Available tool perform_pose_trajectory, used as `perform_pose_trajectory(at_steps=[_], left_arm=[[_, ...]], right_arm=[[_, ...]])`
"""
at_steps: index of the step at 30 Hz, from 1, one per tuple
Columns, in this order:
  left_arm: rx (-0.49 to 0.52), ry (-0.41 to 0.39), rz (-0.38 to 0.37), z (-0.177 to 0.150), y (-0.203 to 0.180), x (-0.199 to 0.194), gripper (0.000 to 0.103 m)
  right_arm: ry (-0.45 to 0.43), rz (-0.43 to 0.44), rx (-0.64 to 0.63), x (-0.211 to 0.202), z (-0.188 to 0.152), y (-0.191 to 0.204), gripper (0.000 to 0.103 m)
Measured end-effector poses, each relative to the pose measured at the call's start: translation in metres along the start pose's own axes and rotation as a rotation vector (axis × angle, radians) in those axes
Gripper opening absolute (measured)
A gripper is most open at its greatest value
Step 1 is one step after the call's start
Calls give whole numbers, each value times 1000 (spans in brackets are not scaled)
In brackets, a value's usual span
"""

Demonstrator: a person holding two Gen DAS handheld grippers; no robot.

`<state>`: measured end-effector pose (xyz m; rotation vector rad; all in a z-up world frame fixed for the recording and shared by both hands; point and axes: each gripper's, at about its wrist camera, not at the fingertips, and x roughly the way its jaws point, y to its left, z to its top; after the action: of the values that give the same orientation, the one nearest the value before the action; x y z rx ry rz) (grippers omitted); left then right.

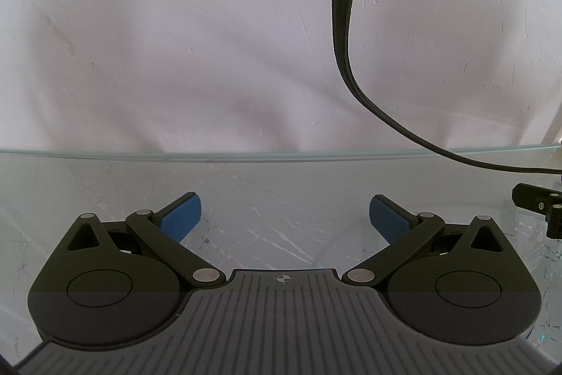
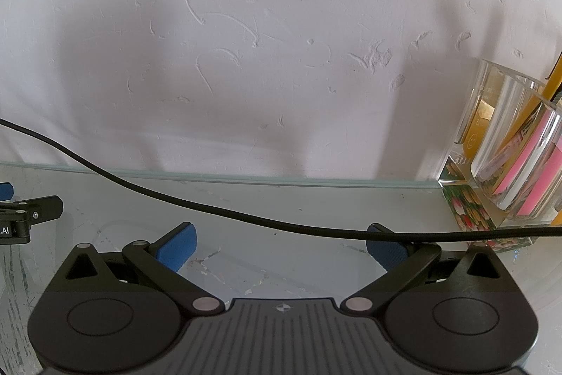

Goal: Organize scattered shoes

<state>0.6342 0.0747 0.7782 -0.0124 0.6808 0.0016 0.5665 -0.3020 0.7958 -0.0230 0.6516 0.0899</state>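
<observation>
Resting wide open and empty on the glass tabletop (image 1: 105,178) facing a wall, with no shoes in either view, the left gripper (image 1: 284,217) and right gripper (image 2: 281,246) risk snagging the black cable (image 2: 210,209) and toppling the clear holder (image 2: 509,146).

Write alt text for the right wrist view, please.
The open right gripper rests over a glass table facing a white wall, holding nothing. A black cable crosses in front; a clear glass holder stands at right. No shoes are visible.
</observation>
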Motion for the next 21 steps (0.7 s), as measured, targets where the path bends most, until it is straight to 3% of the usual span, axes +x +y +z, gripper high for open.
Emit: perform_pose_trajectory(at_steps=[21], left_arm=[[0, 0, 0, -1, 1, -2, 103]], right_arm=[[0, 0, 0, -2, 2, -4, 103]])
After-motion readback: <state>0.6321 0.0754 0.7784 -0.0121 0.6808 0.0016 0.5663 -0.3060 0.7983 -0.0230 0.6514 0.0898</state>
